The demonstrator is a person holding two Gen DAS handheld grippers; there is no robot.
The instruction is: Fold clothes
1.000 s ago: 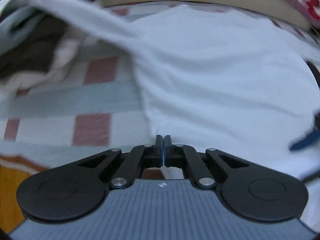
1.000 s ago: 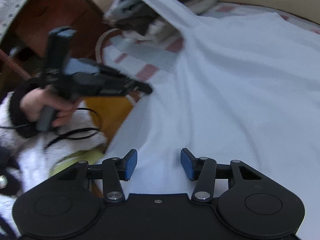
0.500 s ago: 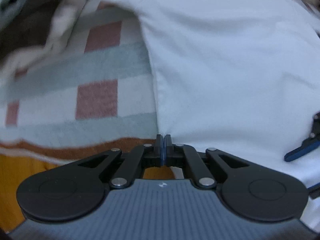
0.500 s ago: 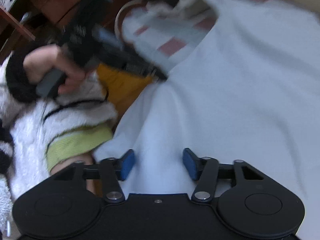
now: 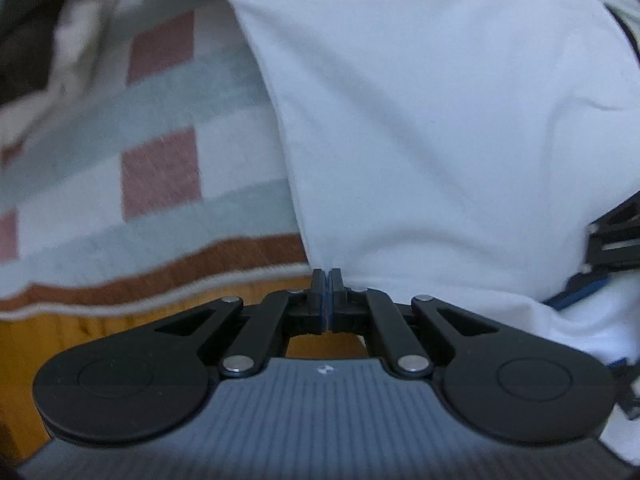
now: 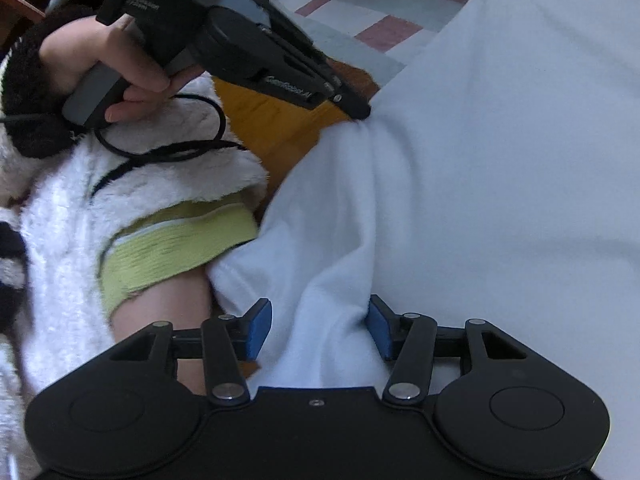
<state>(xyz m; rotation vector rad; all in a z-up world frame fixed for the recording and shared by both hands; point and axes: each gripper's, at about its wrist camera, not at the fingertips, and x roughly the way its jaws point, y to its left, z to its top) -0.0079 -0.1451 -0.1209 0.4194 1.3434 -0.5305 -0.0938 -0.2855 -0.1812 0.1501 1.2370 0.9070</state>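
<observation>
A white garment (image 6: 500, 184) is lying spread over a checked blanket (image 5: 160, 168) with pink, pale blue and white squares and a brown border, and its near edge is hanging over the side, where a yellow-orange surface (image 6: 272, 120) is showing below. At the top left of the left wrist view some dark and white cloth (image 5: 36, 40) is lying on the blanket, too blurred to tell more. In the right wrist view a fluffy white sleeve (image 6: 120, 200) with a green cuff and a black cable (image 6: 168, 148) is covering the left part. The left gripper (image 5: 327, 276) is pinching the edge of the garment with its jaws pressed together, and the cloth is gathering into small folds at that point. The right gripper (image 6: 318, 320) is holding its jaws apart, with a hanging fold of the garment between the blue pads (image 6: 259, 330); the right pad seems to be touching the cloth, but it is not clamped. On the body of the left gripper the letters "DAS" can be read; smaller print below them and on the arm is not legible.
</observation>
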